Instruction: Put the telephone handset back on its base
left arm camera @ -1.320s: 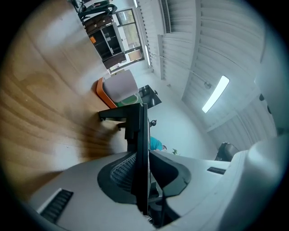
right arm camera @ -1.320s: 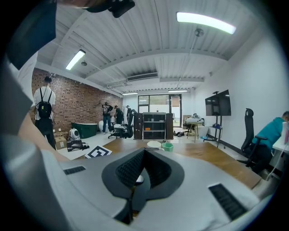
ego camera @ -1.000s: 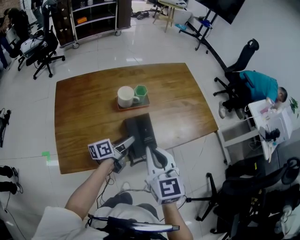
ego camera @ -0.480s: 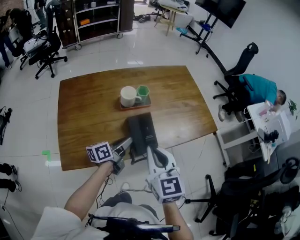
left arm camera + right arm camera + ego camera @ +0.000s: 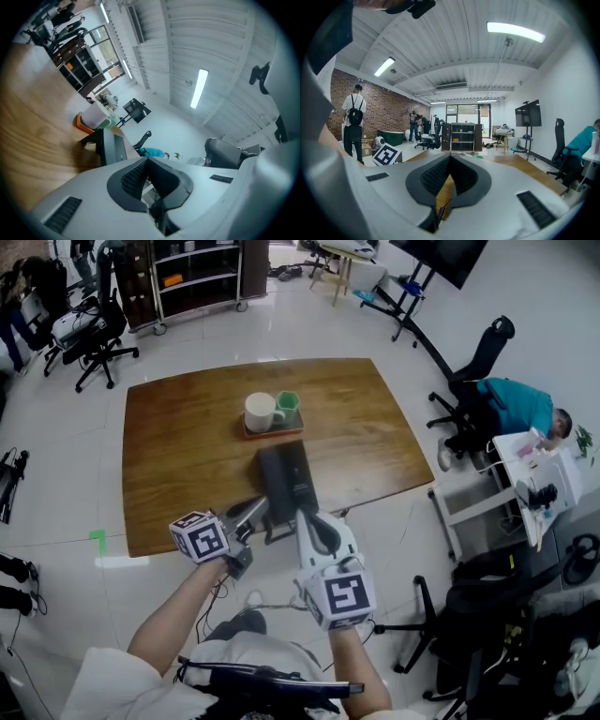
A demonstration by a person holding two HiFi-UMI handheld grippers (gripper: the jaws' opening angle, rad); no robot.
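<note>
Both of my claws hover at the near edge of the wooden table (image 5: 178, 446), just short of the black telephone (image 5: 286, 479), which lies squarely in front of me so either hand can reach it. My left gripper (image 5: 261, 509) has just been closing and its ribbed black pads now meet with nothing between them. My right gripper (image 5: 302, 517) is likewise closed to a sliver, through which only wood grain and a thin dark strand I cannot identify show. The handset is in neither claw. Black on black, I cannot separate it from its base, so I judge that it already lies along the cradle and that the claws are empty because the job is about done. The telephone is a flat wedge of matte plastic, propped at one end on a foot so its face slopes towards the user. Beyond it, near the middle of the table and well clear of the work, a shallow orange-brown tray (image 5: 272, 434) keeps a smooth white mug (image 5: 261, 412) and a faceted green cup (image 5: 287, 408) together, touching or nearly so. The tabletop is varnished, warm brown and streaked with grain. The floor around it is pale glossy tile, and my claws are hard white shells with rubbery grips
</note>
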